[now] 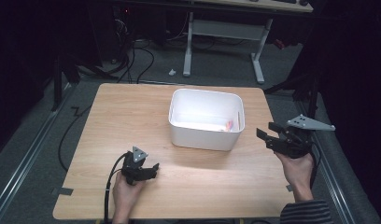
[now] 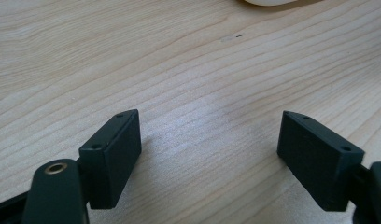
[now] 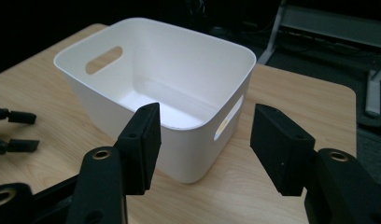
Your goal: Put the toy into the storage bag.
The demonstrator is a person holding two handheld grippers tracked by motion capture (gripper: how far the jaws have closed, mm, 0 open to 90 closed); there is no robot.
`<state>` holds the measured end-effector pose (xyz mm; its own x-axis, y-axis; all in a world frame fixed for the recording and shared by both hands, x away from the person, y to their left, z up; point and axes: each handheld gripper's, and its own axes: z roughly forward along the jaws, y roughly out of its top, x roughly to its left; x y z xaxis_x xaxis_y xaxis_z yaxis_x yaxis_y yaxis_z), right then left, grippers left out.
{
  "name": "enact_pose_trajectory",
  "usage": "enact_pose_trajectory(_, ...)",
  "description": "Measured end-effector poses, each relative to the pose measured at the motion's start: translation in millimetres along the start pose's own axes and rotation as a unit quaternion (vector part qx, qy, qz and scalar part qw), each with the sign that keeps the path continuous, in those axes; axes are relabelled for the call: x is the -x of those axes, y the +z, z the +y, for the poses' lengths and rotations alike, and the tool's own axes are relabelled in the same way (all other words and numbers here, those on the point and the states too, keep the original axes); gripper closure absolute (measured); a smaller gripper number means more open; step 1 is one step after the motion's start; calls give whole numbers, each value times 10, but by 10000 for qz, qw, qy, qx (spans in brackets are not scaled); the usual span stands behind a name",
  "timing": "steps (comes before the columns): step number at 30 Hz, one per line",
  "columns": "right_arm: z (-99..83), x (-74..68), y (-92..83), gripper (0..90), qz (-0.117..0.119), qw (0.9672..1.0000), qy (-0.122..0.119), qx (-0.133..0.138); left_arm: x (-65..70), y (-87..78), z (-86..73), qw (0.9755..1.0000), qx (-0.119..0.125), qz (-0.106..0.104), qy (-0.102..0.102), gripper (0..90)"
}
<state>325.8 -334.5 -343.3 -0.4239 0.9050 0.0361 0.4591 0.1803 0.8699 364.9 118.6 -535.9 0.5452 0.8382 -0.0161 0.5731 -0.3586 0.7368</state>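
The right hand-held gripper (image 1: 265,132) is held up off the wooden counter (image 1: 132,121) at its right edge, jaws spread with nothing between them. They point toward the white plastic bin (image 1: 206,119), which stands just ahead of them and a little to the side, near but not touching. Seen along this gripper's own jaws (image 3: 202,140), the bin (image 3: 170,88) sits right behind the gap, its near corner facing the jaws. The bin is rectangular with rounded corners and a slot handle cut into each short wall. Through the nearer slot something orange shows, and from above a small orange and pink item (image 1: 229,125) lies on the bin floor, against the wall nearest this gripper; it is too small to name.

The left hand-held gripper (image 1: 153,168) rests low on the counter near the person's edge, well apart from the bin, which stands beyond it and off to its right. Its jaws (image 2: 209,154) are also spread wide, over bare wood grain (image 2: 188,70), gripping nothing. The bin's pale bottom edge (image 2: 272,2) just shows far ahead of them. A black cable (image 1: 107,186) trails back from this gripper past the person's wrist.
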Motion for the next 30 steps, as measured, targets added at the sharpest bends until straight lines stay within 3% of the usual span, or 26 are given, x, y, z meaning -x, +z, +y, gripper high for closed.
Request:
enact_pose_trajectory(6,-183,54,-51,441,-41,9999,122,19,1,0,0,10000,-2,-1,7,217)
enact_pose_trajectory(11,-337,174,-83,442,-53,9993,381,15,3,-1,-1,10000,-8,-9,25,216)
enact_pose_trajectory(18,-486,211,-125,443,-92,9987,502,50,2,-2,-1,10000,-7,-13,25,216)
enact_pose_trajectory(30,-723,227,38,454,-28,9978,655,-18,3,-2,-2,10000,-5,-18,28,216)
